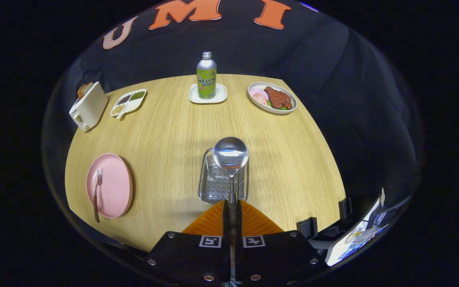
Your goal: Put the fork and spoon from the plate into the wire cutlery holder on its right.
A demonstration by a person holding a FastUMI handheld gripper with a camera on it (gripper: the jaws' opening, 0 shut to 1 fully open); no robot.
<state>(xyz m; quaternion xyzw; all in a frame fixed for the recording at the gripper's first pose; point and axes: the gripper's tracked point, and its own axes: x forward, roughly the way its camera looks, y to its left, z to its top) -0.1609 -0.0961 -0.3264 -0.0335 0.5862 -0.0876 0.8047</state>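
Note:
My gripper (232, 205) is shut on the handle of a metal spoon (230, 156). The spoon points forward from the fingers, bowl up, over the wire cutlery holder (213, 183), which stands on the wooden table just ahead of the fingers. The spoon's bowl hangs above the holder's far end. Off to the left of the holder lies a pink plate (114, 185). A fork (96, 194) rests on the plate's left side, with its handle sticking out over the near rim.
At the table's far side stand a green soda bottle (206, 75) on a white coaster, a plate of food (272, 98) to its right, a divided snack dish (128, 103) and a white toaster (88, 107) to its left. Clamps and a phone (355, 235) sit at the near right edge.

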